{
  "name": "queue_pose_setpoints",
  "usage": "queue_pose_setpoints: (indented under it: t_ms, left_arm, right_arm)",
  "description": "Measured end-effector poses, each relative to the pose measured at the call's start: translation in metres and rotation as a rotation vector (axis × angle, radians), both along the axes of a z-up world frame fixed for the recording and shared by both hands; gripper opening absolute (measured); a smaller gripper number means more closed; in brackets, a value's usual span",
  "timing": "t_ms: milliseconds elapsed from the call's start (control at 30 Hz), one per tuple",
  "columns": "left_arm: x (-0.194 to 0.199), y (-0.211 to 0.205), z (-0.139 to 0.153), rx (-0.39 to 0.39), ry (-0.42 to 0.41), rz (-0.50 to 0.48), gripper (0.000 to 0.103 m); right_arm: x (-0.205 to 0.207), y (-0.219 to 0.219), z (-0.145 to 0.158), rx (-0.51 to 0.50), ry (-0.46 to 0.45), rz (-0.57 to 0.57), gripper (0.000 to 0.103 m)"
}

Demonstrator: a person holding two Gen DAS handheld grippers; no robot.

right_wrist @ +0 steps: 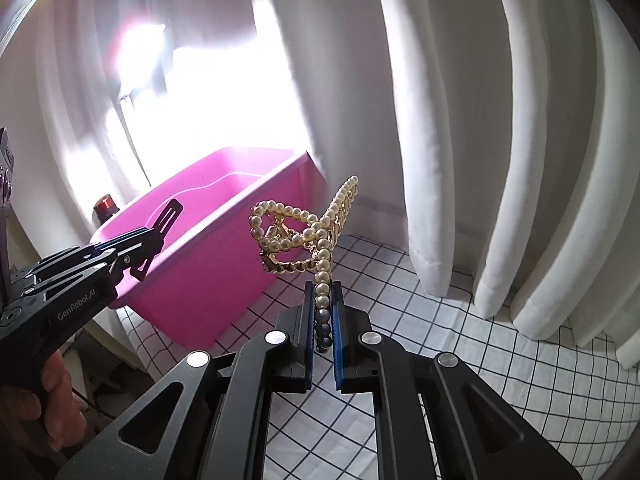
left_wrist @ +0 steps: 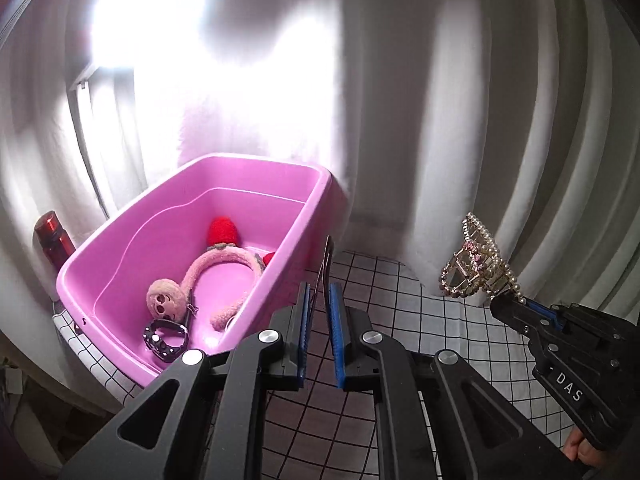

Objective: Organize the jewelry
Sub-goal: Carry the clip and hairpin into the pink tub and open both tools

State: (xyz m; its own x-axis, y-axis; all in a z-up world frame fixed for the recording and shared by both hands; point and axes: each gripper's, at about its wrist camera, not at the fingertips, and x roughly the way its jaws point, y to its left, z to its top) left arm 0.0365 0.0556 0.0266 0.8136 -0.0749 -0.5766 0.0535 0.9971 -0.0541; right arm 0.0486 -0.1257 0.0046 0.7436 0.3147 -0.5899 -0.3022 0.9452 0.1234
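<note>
The right gripper (right_wrist: 322,300) is clamping a pearl hair claw (right_wrist: 304,232); the left gripper (left_wrist: 320,300), at its nine o'clock, is pinching a thin black hair clip (left_wrist: 326,260) beside the pink tub (left_wrist: 320,184).

pink bin (left_wrist: 120,248): glossy smooth plastic
hair claw (right_wrist: 304,236): pearl beads, shiny gold metal
headband (left_wrist: 224,268): fuzzy plush
tablecloth (right_wrist: 440,340): matt checked cloth
curtain (right_wrist: 460,120): white cloth

Left wrist camera looking down-forward along my fingers, pink bin (left_wrist: 224,216) near, left of centre. Right wrist camera facing likewise, sitting further right. Both sharing bin, checked cloth (right_wrist: 460,320), white curtain (left_wrist: 460,120).
</note>
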Motion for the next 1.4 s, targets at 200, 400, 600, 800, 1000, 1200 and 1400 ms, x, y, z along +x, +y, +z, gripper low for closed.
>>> queue_pose_setpoints:
  t_ms: [200,400,600,800,1000,1200,1400]
  left_arm:
    - [-0.007,0.037,0.028,0.008,-0.054,0.068,0.011]
    - [0.001,0.078,0.046,0.017,-0.082,0.141,0.011]
    - [0.022,0.121,0.056,0.032,-0.099,0.214,0.011]
    - [0.054,0.156,0.039,0.048,-0.036,0.277,0.012]
    - [0.088,0.178,0.003,0.032,0.091,0.293,0.013]
    - [0.115,0.186,-0.024,0.025,0.197,0.288,0.019]
    - [0.121,0.189,-0.031,0.039,0.244,0.292,0.045]
  right_arm:
    - [0.006,0.032,0.031,0.012,-0.061,0.062,0.007]
    - [0.018,0.074,0.052,0.007,-0.106,0.134,0.007]
    - [0.042,0.119,0.06,-0.003,-0.119,0.198,0.007]
    - [0.076,0.169,0.048,-0.029,-0.056,0.25,0.007]
    - [0.104,0.207,0.022,-0.097,0.034,0.26,0.007]
    - [0.13,0.227,0.0,-0.15,0.121,0.234,0.007]
    - [0.141,0.237,-0.001,-0.194,0.119,0.193,0.067]
